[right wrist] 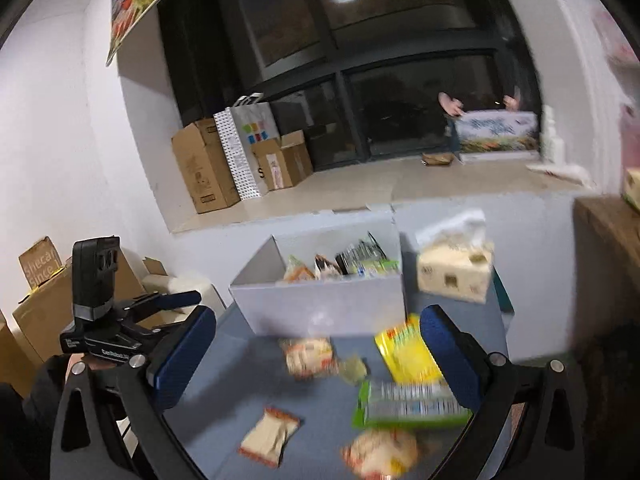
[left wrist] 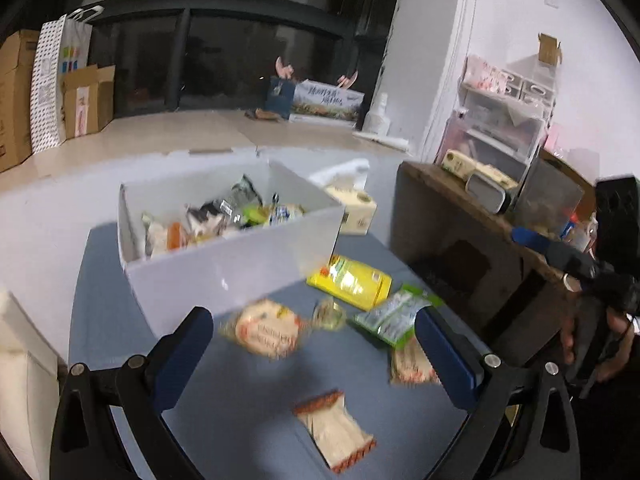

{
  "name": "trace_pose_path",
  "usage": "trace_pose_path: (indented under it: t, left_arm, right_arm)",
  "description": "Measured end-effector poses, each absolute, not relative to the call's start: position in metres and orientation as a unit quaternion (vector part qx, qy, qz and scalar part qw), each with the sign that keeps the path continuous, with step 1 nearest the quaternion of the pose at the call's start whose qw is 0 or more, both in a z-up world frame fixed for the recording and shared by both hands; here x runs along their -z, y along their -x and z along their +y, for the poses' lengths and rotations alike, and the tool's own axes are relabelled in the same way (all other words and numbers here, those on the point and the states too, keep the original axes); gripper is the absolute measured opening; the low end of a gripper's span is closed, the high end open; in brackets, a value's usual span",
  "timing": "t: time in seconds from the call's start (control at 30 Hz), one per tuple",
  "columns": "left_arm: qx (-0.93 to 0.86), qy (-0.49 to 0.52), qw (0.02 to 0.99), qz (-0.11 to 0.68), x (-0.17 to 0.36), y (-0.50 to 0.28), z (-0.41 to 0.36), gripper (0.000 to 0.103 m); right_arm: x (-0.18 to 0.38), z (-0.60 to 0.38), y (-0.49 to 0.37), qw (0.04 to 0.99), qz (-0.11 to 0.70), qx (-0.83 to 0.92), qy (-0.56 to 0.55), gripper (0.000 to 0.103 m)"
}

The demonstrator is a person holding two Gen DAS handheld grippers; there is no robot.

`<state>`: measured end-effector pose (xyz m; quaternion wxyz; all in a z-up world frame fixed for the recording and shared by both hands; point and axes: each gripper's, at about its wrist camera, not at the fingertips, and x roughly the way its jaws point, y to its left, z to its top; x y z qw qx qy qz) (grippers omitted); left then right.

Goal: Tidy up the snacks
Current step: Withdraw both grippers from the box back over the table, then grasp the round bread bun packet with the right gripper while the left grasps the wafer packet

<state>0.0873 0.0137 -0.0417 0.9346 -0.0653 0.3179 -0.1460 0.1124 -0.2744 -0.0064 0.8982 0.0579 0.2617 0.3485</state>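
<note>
Worktop (left wrist: 248, 392): blue-grey surface carrying all snack items listed below; both views blurred, so printing on packets is unreadable.

White box (left wrist: 224, 280): open-topped, standing at the far side of the worktop; holds a heap of assorted snack packets (left wrist: 224, 216) (orange, green, silver and white wrappers visible above the rim).

Loose items, on the worktop in front of the box:
- yellow packet (left wrist: 352, 282), lying flat just beside the box's right front corner;
- green packet (left wrist: 394, 314), lying flat, near the yellow packet;
- round pale packet with orange print (left wrist: 266, 330), close to the box's front wall;
- small greenish round sweet (left wrist: 330, 314), between the round pale packet and the green packet;
- white packet with orange ends (left wrist: 334, 426), nearest the left camera;
- a further pale orange-edged packet (left wrist: 410, 364), partly hidden behind the left gripper's right finger.

Tissue box (right wrist: 454, 270): cream, tissue protruding from the top; stands just right of the white box.

Left gripper (left wrist: 314, 354): jaws spread wide, nothing between them; held above the loose items.

Right gripper (right wrist: 318, 354): jaws likewise spread wide and empty; held above the yellow and green packets.

Brown wooden cabinet (left wrist: 460, 216): right of the worktop.
</note>
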Motion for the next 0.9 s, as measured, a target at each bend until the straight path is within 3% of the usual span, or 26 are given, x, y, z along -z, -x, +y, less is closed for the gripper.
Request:
trace_pose_path:
  t: [0.4,0.9]
  left_arm:
    - [0.129,0.047,0.928,0.347,0.09,-0.052,-0.007,0.103]
    - [0.113,0.05,0.927,0.355,0.099,-0.035,0.007,0.103]
  right_arm:
    - [0.102,-0.304,-0.066,0.876,0.368,-0.303,-0.072,0.103]
    - [0.14,-0.262,-0.105,0.859,0.427,-0.283,0.016,0.103]
